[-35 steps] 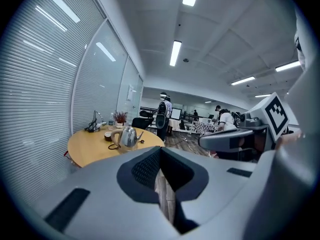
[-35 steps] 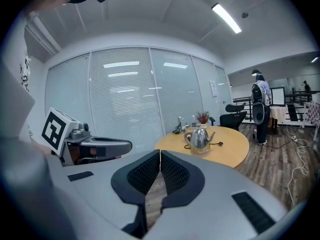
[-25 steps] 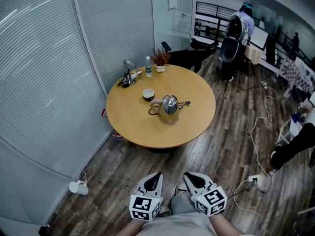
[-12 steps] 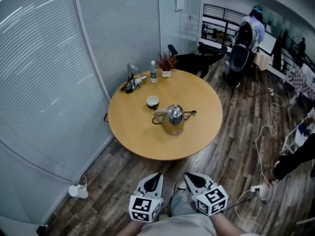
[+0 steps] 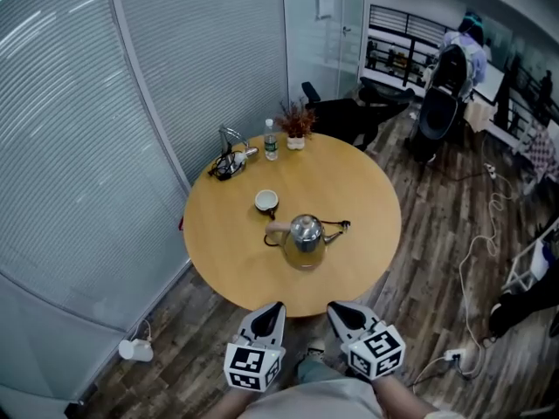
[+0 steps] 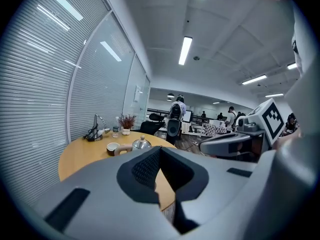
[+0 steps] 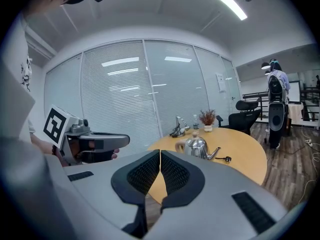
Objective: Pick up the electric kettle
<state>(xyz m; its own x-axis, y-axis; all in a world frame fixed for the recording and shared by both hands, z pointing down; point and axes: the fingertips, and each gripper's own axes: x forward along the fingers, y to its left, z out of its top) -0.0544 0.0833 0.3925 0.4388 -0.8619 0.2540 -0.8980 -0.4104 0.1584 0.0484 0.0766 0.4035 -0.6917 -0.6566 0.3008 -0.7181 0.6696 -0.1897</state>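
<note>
The steel electric kettle (image 5: 305, 237) with a pale handle stands upright near the middle of the round wooden table (image 5: 218, 251), spout towards the right. Both grippers hang side by side just short of the table's near edge, well away from the kettle. My left gripper (image 5: 272, 311) is shut with nothing in it, and so is my right gripper (image 5: 339, 311). In the left gripper view the kettle (image 6: 141, 144) lies far beyond the closed jaws (image 6: 160, 151). The right gripper view has the kettle (image 7: 196, 146) ahead and to the right of its closed jaws (image 7: 160, 154).
A cup (image 5: 266, 202) stands just behind the kettle, and a black plug (image 5: 345, 225) lies by the spout. A bottle (image 5: 271, 142), a small plant (image 5: 297, 125) and a dark wire stand (image 5: 227, 155) sit at the far rim. Glass walls stand left; chairs (image 5: 349, 116), floor cables (image 5: 472, 260) and a person (image 5: 467, 51) are beyond.
The table and kettle have drawn closer in the head view. Both grippers, still shut, have come forward from open floor to the table's near edge.
</note>
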